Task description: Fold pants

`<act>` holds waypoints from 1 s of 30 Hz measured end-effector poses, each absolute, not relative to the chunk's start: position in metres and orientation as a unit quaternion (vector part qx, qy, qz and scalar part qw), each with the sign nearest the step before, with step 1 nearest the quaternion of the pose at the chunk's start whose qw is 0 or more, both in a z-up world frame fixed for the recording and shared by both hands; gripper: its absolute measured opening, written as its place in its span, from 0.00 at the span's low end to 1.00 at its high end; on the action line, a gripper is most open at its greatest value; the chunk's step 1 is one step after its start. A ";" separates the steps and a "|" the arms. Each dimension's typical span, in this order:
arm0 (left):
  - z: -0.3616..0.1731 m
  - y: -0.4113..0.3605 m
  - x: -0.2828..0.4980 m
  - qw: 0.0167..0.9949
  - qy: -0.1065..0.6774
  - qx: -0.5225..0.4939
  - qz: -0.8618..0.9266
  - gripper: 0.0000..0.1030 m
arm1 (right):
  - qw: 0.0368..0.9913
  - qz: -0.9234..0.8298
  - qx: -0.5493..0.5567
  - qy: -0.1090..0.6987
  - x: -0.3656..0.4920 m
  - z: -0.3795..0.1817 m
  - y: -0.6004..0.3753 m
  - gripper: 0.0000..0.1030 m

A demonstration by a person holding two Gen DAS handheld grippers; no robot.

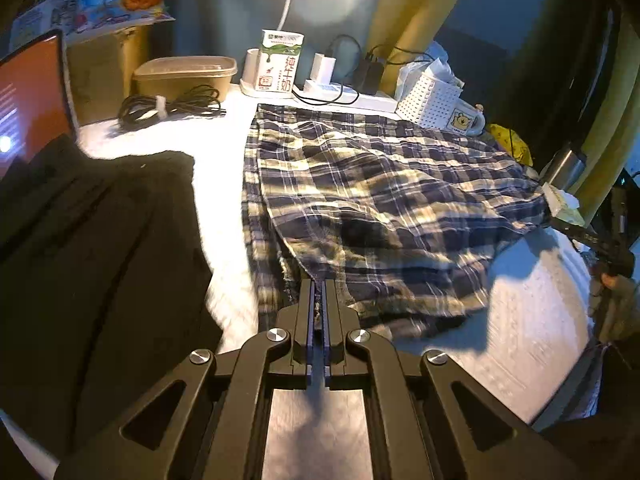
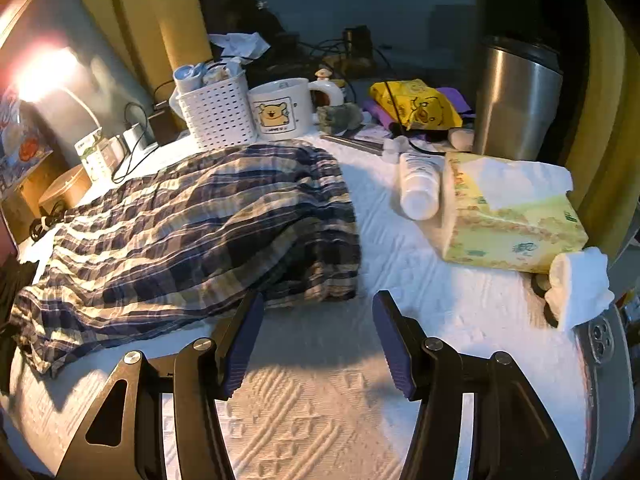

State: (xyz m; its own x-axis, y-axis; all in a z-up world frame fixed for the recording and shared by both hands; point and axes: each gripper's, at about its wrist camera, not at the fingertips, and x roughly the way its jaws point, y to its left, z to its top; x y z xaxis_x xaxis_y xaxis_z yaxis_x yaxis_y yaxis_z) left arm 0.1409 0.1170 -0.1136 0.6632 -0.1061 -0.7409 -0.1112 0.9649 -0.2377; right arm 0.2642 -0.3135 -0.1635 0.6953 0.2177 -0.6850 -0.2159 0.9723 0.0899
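The left tongs [image 1: 319,280] angle downward, pinched tight on the near hem of the plaid pants [image 1: 380,200]. The right tongs [image 2: 318,300] tilt down too, gaping and empty, just beside the waistband (wrinkled, doubled over). The pants lie on the white tabletop [image 2: 400,240] before the bear mug [image 2: 280,108]; bare cloth lies toward the tissue pack [image 2: 512,224].

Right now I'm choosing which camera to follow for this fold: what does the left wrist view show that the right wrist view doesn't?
Left wrist only: the left gripper shut on the plaid pants' near edge, a laptop, black cloth.
Right wrist only: the right gripper open over the bare white cover, a tissue box, a steel tumbler.
Both: pants, bear mug, white basket.
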 end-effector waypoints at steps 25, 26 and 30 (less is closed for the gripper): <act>-0.061 0.087 0.137 0.928 0.361 -0.078 0.039 0.11 | 0.913 0.169 0.012 0.371 0.256 -0.156 -0.299 0.71; -0.059 0.080 0.139 0.929 0.359 -0.080 0.031 0.19 | 0.912 0.175 0.012 0.370 0.256 -0.155 -0.296 0.71; -0.056 0.048 0.148 0.930 0.358 -0.077 -0.023 0.30 | 0.911 0.190 0.015 0.366 0.251 -0.154 -0.288 0.71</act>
State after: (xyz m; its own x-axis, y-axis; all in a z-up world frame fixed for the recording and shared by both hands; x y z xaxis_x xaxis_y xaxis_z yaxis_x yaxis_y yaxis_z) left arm 0.1484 0.0485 -0.0558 0.7427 -0.0971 -0.6625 -0.0132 0.9871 -0.1595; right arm 0.2513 -0.2881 -0.1542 0.6605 0.3574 -0.6603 -0.3353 0.9273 0.1665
